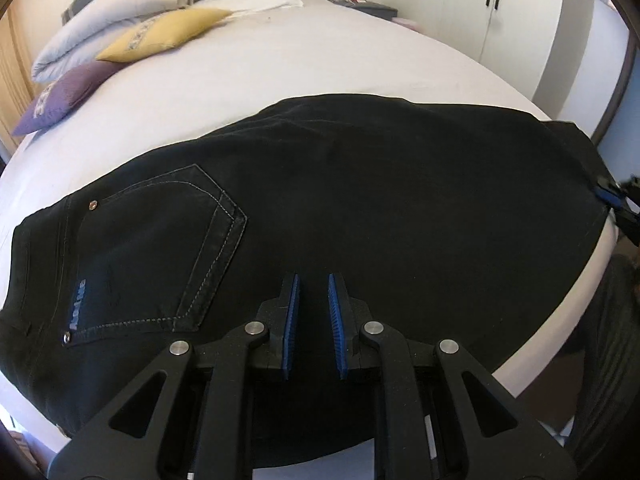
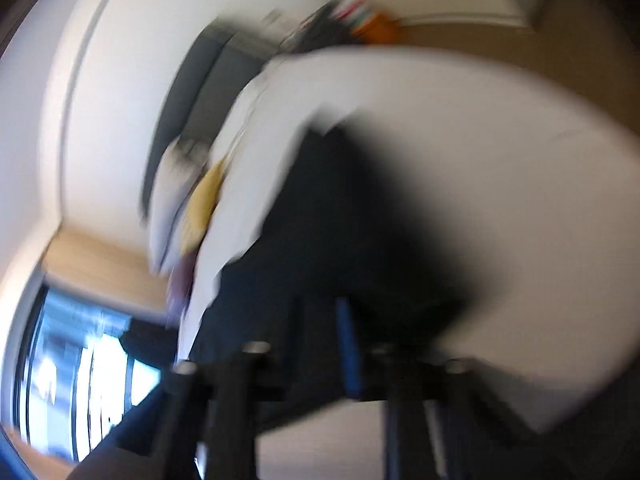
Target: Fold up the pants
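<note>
Black pants [image 1: 340, 200] lie flat across the near edge of a white bed [image 1: 280, 60], back pocket [image 1: 160, 248] to the left. My left gripper [image 1: 313, 280] hovers over the pants' near edge, jaws slightly apart, nothing between the blue pads [image 1: 292, 320]. My right gripper [image 1: 608, 194] shows at the far right edge of the left wrist view, at the pants' right end. The right wrist view is heavily blurred: the pants [image 2: 360, 220] fill its middle, and one blue pad [image 2: 348, 344] shows above the dark cloth. The grip there is unclear.
Purple [image 1: 60, 96] and yellow [image 1: 160, 34] cushions and folded bedding [image 1: 112, 12] sit at the bed's far left. White wardrobe doors [image 1: 480, 8] stand behind the bed. A window [image 2: 80, 380] shows low on the left in the right wrist view.
</note>
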### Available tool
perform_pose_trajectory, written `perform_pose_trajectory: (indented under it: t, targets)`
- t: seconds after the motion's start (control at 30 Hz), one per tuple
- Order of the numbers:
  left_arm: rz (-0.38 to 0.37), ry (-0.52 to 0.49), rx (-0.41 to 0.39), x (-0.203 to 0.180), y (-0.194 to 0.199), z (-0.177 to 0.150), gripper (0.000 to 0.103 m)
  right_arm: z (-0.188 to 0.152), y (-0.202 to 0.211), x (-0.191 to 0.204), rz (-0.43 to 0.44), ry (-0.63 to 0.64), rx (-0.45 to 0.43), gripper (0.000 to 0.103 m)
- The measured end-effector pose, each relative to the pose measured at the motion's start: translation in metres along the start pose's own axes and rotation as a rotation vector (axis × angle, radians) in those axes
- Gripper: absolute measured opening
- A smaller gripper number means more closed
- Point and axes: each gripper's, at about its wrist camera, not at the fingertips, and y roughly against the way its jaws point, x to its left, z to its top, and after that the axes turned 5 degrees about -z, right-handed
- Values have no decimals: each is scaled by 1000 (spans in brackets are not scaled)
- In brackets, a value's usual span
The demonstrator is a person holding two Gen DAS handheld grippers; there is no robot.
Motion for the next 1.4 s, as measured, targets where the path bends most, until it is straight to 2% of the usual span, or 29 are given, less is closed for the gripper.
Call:
perform_pose_trajectory:
  t: [0.03,0.07,0.1,0.13,0.2,0.27,0.37,0.47,0.57,0.67,1.0,1.17,1.4]
  targets:
    - [-8,7,2,0,0,1,15,6,17,-13,-15,-44,-43,12]
    - [-12,12,2,-1,-1,3,15,11,37,-21,-49,-79,-96,38]
    - [-14,18,-1,0,1,3,15,13,52,-22,-104,-99,-137,57]
    - [-17,24,-4,0,1,5,15,15,69,-24,-98,-125,-190,75]
    - [-27,32,-11,4,8,5,15,16,83,-23,-2,-170,-214,77]
    - [-44,40,-17,2,10,7,15,12,77,-19,49,-210,-180,77]
    - [-70,24,-26,-6,17,7,15,-9,54,-22,76,-270,-83,77]
    - [-85,6,-43,-16,25,8,15,-24,43,-30,78,-315,-35,77]
    - [-94,20,-49,-18,31,9,15,-23,28,-24,88,-323,-49,77]
    - [-109,38,-45,-17,34,6,15,-24,25,-32,138,-386,-58,77]
    - [-140,19,-41,-24,28,3,15,-26,13,-31,188,-434,-78,77]
    - [-149,16,-38,-25,29,2,15,-19,2,-34,244,-490,-121,78]
    - [-161,8,-26,-27,27,0,15,-9,0,-25,254,-507,-154,81]
